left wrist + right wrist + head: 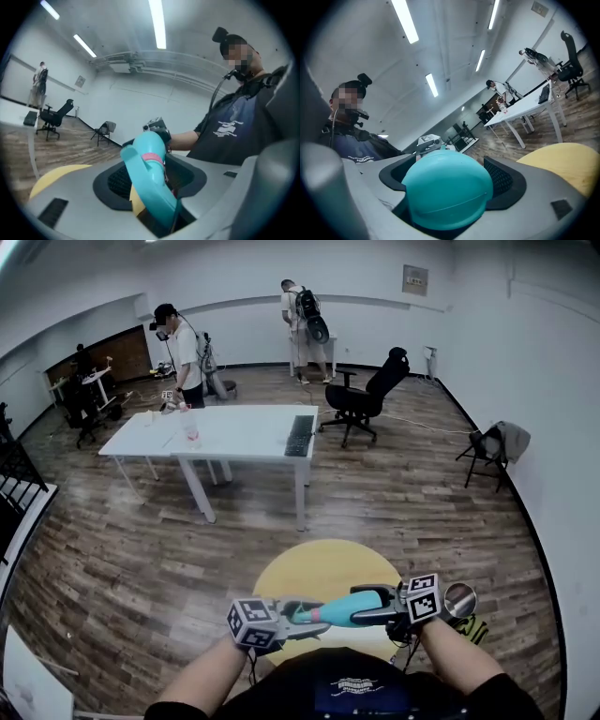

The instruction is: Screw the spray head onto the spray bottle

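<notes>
Both grippers are up in front of the person's chest, over the yellow round table (323, 563), facing each other, with the bottle lying roughly level between them. Right gripper (380, 604): clamped on the spray bottle (352, 608). The right gripper view shows the teal rounded base filling the jaws, with both pads against its sides. Left gripper (284, 616): the spray head (151, 180) sits between its jaws, teal with a pink band near the top. The pads look clear of it, with a sliver of yellow showing on one side and a dark gap on the other, so I read the jaws as apart around the head, not squeezing. The head is at the bottle's neck end, in line with the body; I can't tell how far it's threaded on. The right gripper's marker cube shows just beyond the head in the left gripper view. Background: white tables (234, 432) mid-room, a black office chair (366, 395) to their right, a folding chair by the right wall, and people standing near the far wall. Wood floor.
</notes>
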The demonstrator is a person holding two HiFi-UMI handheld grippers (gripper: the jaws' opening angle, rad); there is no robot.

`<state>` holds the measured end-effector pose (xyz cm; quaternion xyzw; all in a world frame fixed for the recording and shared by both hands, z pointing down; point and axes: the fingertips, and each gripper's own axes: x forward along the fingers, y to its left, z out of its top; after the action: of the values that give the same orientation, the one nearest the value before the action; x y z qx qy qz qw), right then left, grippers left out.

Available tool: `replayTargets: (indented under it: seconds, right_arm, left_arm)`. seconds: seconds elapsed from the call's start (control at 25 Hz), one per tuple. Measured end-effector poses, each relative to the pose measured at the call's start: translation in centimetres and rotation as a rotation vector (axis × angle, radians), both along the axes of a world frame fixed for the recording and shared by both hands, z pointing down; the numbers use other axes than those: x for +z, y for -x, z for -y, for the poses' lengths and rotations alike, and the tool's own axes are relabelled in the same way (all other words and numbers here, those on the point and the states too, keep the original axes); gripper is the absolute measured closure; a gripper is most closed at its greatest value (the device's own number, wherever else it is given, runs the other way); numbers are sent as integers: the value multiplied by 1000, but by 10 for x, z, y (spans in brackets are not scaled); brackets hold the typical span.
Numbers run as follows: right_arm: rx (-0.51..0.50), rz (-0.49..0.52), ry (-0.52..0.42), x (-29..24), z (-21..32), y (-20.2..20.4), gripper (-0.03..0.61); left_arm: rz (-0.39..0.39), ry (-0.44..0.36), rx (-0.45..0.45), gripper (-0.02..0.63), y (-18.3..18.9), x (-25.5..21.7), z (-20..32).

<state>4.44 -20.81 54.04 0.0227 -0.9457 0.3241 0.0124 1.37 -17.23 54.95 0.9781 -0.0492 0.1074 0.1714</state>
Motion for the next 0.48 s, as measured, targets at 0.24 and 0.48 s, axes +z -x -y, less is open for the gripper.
replayTargets:
  seconds: [0.24, 0.48]
  right_arm:
    - [-175, -168, -48, 23, -31, -5, 117]
    - [-136, -211, -105, 25, -20, -3, 111]
  left_arm:
    - [332, -484, 186, 397, -11, 15, -20]
    - [263, -395, 149, 397, -4, 16, -8]
